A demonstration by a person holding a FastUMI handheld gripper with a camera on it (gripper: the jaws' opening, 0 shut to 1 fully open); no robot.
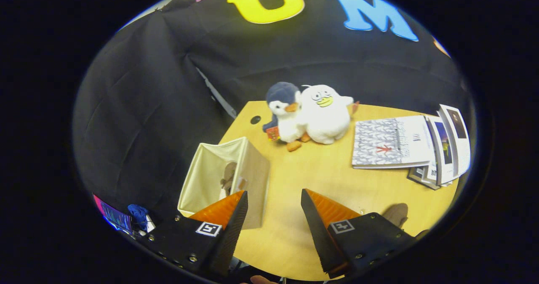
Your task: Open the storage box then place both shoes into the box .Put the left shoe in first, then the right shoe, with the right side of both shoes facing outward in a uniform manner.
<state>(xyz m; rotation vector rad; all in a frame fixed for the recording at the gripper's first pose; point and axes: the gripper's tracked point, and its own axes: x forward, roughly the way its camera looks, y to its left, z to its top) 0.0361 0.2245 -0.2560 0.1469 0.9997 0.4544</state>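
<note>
The tongs are hanging wide apart over the smooth, pale wooden desk, their two wedge-shaped fingers gripping nothing, with ribbed inner faces turned toward each other and bare desk lying between them. Just ahead of the left finger, and partly hidden behind its tip, a soft cream fabric storage box is standing open-topped, its thin cloth walls sagging slightly; a brownish shoe is showing inside it, too dim to tell which way it is facing. Farther beyond the fingers, two plush toys are sitting pressed together: a fuzzy navy-and-white penguin and a round white duck. Beyond the right finger, a fanned stack of flat glossy magazines is lying on the desk.
</note>
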